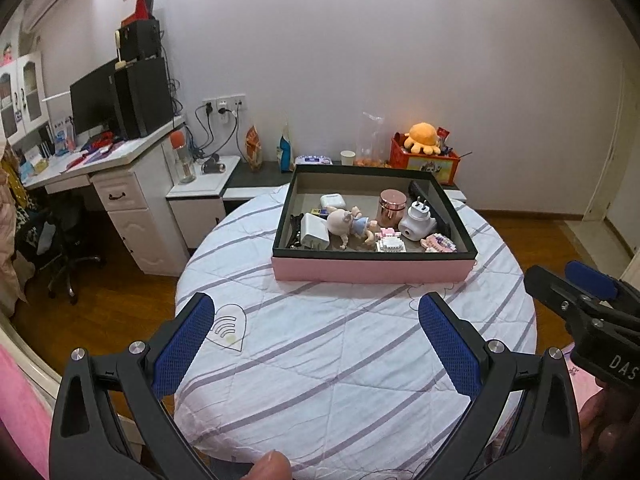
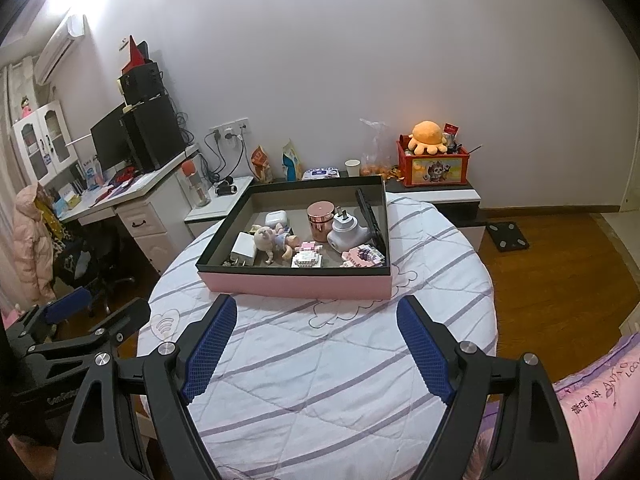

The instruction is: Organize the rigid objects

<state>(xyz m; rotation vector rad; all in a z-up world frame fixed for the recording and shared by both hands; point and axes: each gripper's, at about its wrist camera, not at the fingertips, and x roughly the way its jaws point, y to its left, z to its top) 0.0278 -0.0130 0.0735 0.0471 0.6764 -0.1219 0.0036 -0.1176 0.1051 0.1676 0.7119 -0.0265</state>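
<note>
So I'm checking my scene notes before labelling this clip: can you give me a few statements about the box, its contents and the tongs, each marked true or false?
1. The pink box sits on the striped bedspread. True.
2. The rose-gold jar lies on the bedspread outside the box. False: it stands upright inside the box.
3. The right tongs hold nothing. True: they are open over bare bedspread.
4. The left tongs are shut on the doll. False: they are open and empty; the doll lies in the box.
5. The white plug adapter is right of the jar. True.
</note>
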